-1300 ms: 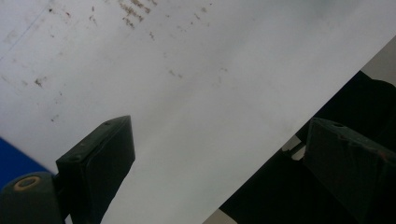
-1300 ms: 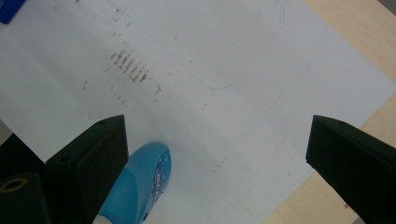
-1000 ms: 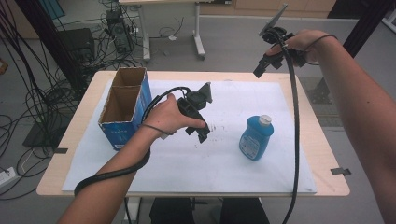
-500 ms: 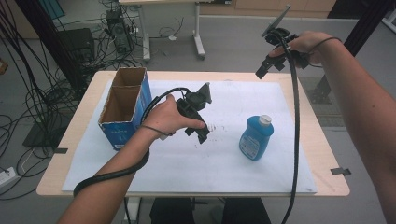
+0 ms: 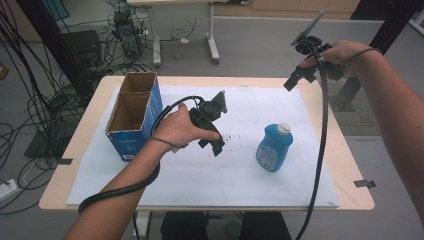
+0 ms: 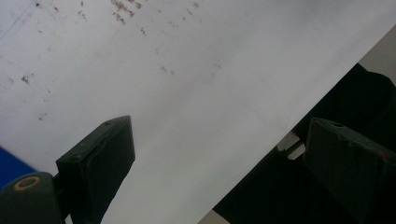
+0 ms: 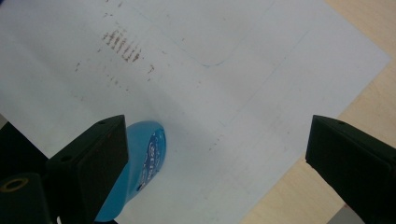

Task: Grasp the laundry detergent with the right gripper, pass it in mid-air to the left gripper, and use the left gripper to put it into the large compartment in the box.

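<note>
At the table's nine o'clock side stands a cardboard box (image 5: 131,116), open at the top and split into two compartments, both looking empty from here. Just to its three o'clock the left gripper (image 5: 216,145) hovers low over the white paper sheet (image 5: 200,180), its jaws spread wide with nothing between them; its own camera looks at bare, speckled paper (image 6: 187,93). A stray swing from this hand toward nine o'clock could, I think, bump the light box and shove it off its spot.

Further along, toward the table's four o'clock, the blue bottle (image 5: 272,146) with its white cap lies on the paper, well apart from both grippers. Lying on its side, it would likely roll or skid if one jaw touches it before the other.

At the far one o'clock corner the right gripper (image 5: 294,81) hangs high above the table edge, jaws wide and empty, the bottle (image 7: 140,163) peeking past one jaw in its view. Its long cable (image 5: 320,150) drapes down just beside the bottle, and could drag across it on the way down.
</note>
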`<state>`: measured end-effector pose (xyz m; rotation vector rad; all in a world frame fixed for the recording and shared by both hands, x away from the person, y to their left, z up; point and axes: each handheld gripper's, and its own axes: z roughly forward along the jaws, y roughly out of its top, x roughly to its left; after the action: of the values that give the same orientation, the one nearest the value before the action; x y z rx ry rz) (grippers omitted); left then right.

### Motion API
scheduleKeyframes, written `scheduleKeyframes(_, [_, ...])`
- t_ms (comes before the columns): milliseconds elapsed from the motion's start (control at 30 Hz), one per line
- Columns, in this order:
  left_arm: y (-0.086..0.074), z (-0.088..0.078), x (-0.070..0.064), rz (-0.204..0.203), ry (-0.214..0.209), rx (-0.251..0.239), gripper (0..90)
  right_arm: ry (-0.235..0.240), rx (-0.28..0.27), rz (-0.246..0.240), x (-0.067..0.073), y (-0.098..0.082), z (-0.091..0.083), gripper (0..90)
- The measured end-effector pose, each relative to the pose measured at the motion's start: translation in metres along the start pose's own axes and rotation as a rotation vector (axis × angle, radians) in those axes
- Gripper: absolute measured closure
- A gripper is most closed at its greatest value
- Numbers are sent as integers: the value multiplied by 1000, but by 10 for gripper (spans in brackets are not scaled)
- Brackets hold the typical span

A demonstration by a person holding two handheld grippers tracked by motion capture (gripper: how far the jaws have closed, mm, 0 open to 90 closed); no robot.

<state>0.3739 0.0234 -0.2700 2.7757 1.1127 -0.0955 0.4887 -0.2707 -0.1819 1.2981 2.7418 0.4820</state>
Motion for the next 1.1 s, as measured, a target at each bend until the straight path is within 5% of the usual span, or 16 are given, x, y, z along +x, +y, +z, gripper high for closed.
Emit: scheduleKeyframes(1100, [-2, 4, -8, 9, -19, -5, 93, 12, 9, 44, -13, -95, 14, 58])
